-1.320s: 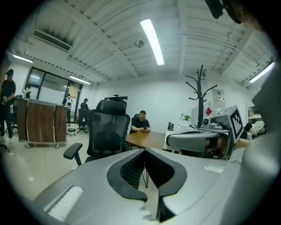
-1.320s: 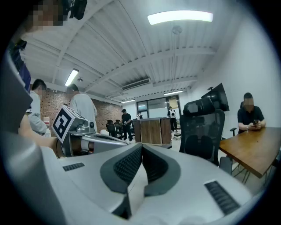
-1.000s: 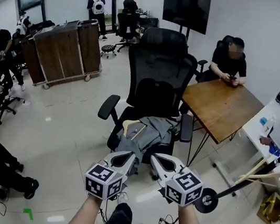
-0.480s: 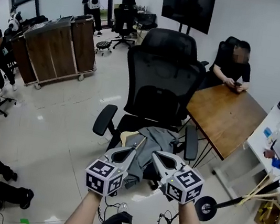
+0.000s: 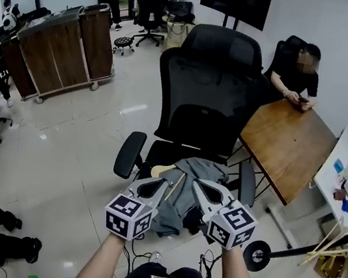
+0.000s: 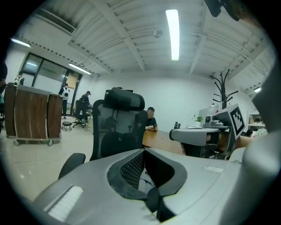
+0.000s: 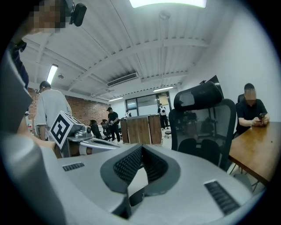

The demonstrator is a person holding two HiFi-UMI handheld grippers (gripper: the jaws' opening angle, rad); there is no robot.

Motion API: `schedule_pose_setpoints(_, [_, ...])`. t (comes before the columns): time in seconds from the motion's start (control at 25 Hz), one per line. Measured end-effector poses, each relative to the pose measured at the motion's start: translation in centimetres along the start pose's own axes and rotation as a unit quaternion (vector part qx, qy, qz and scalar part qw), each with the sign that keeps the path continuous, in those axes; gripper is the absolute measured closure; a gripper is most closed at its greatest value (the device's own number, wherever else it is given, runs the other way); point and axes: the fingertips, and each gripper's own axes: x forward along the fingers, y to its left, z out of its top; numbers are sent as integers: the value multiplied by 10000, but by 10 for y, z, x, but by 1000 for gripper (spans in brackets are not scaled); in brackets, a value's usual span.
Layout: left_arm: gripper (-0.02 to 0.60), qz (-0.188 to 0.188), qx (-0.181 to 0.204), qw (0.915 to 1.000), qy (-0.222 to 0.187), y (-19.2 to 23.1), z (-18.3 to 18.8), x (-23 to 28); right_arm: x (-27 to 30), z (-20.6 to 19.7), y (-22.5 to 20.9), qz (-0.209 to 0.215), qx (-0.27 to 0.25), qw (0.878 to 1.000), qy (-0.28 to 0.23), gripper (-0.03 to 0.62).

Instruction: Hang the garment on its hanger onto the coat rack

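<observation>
**Head view.** The office chair (image 5: 210, 101) stands at centre and serves as the reference. The garment (image 5: 197, 175), grey, lies crumpled on the chair seat. Its wooden hanger (image 5: 164, 168) protrudes at the seat's left front. The left gripper (image 5: 165, 183) and right gripper (image 5: 198, 184) are held side by side just in front of the seat. Their tips are over the garment's near edge; contact cannot be confirmed. A wooden table (image 5: 288, 147) stands to the right of the chair, with a seated person (image 5: 300, 74) at its far end. A wooden cabinet (image 5: 57, 49) stands well to the left.

**Left gripper view.** The jaws are pressed together at the tips, with nothing between them. The chair is ahead and left. The coat rack (image 6: 222, 88) stands upright, well to the right of the chair.

**Right gripper view.** The jaws meet at the tips and carry nothing. The chair is ahead and right, and the left gripper shows at the left.
</observation>
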Motion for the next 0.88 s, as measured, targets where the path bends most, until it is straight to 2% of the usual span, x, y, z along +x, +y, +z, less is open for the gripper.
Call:
schedule_pose_setpoints(0.32, [581, 238, -454, 9982, 306, 28, -37, 18, 24, -40, -8, 159, 330, 9983, 453, 591])
schedule_pose_setpoints(0.48, [575, 483, -633, 9944, 691, 47, -86, 31, 32, -69, -11, 251, 505, 9959, 707, 591])
schedule_pose_setpoints(0.64, [558, 503, -1191, 9836, 1256, 63, -159, 47, 39, -94, -9, 403, 535, 9928, 997, 591])
schedule_pose_setpoints(0.72, [548, 629, -1298, 9776, 1531, 75, -195, 54, 43, -107, -9, 463, 565, 9911, 1116, 591])
schedule_pose_setpoints(0.88, [435, 920, -1466, 9649, 1975, 103, -255, 74, 51, -132, -17, 490, 694, 9884, 1255, 591])
